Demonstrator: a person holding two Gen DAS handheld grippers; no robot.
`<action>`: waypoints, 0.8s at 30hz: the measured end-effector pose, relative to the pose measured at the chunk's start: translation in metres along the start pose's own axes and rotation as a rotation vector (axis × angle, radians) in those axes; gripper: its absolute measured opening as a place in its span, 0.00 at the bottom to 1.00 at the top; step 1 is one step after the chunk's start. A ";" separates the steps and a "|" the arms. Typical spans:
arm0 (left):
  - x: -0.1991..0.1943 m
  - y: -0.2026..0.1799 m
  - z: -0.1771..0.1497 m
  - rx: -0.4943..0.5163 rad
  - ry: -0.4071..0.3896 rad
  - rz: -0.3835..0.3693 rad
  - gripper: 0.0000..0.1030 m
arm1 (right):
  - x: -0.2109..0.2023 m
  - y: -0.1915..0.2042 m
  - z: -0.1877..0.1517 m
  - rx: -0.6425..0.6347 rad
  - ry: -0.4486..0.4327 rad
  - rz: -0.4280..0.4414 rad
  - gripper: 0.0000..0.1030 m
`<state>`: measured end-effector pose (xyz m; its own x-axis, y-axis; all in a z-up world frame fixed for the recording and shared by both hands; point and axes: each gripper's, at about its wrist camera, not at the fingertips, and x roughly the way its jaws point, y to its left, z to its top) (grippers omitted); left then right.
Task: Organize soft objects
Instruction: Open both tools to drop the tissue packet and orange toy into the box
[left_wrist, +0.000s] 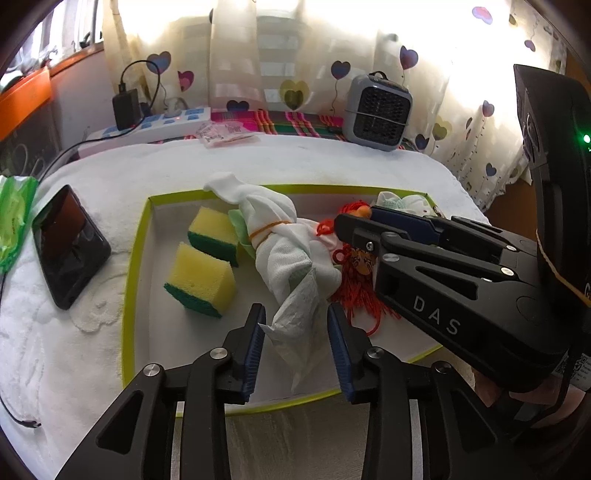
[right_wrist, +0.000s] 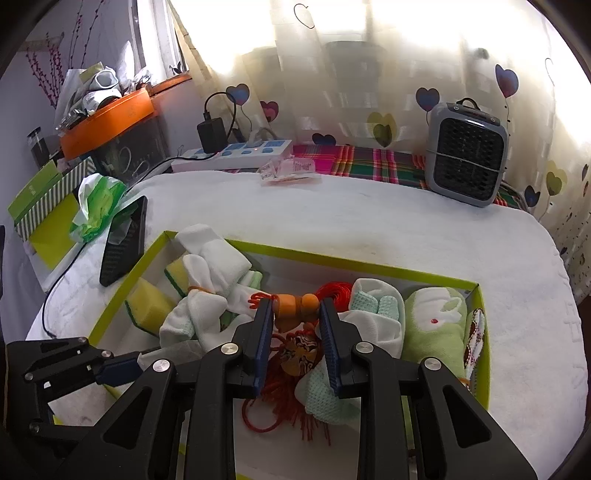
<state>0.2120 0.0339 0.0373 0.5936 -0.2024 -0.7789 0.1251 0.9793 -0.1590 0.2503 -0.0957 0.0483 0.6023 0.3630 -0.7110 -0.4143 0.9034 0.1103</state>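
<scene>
Black phone (left_wrist: 68, 245) on white towel (left_wrist: 147, 162); grey fan heater (left_wrist: 376, 110), power strip (left_wrist: 162, 123) behind.

The box (left_wrist: 136, 236) has a lime green rim. The sponges (left_wrist: 201, 284) are yellow over dark green. The tassel (right_wrist: 288, 417) is red. The curtain (right_wrist: 369, 92) has a heart pattern.

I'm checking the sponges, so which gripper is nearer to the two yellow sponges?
Left. The left gripper sits just beside the yellow sponges; the right gripper is farther across the tray, over the red tassel.

We see strong backlight through the curtain (left_wrist: 332, 55) at twelve o'clock, blown-out glare there, and dark fisheye-bent corners.
</scene>
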 end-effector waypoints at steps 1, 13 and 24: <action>-0.001 0.000 0.000 -0.001 -0.001 0.000 0.32 | 0.000 0.000 0.000 0.000 0.000 0.006 0.31; -0.007 0.003 -0.004 -0.013 -0.011 0.003 0.37 | -0.005 0.004 -0.004 0.003 -0.009 0.002 0.41; -0.021 0.003 -0.011 -0.020 -0.027 0.027 0.43 | -0.028 0.006 -0.013 0.026 -0.034 -0.017 0.47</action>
<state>0.1913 0.0417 0.0469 0.6179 -0.1757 -0.7663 0.0935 0.9842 -0.1502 0.2224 -0.1031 0.0599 0.6318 0.3547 -0.6892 -0.3862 0.9150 0.1168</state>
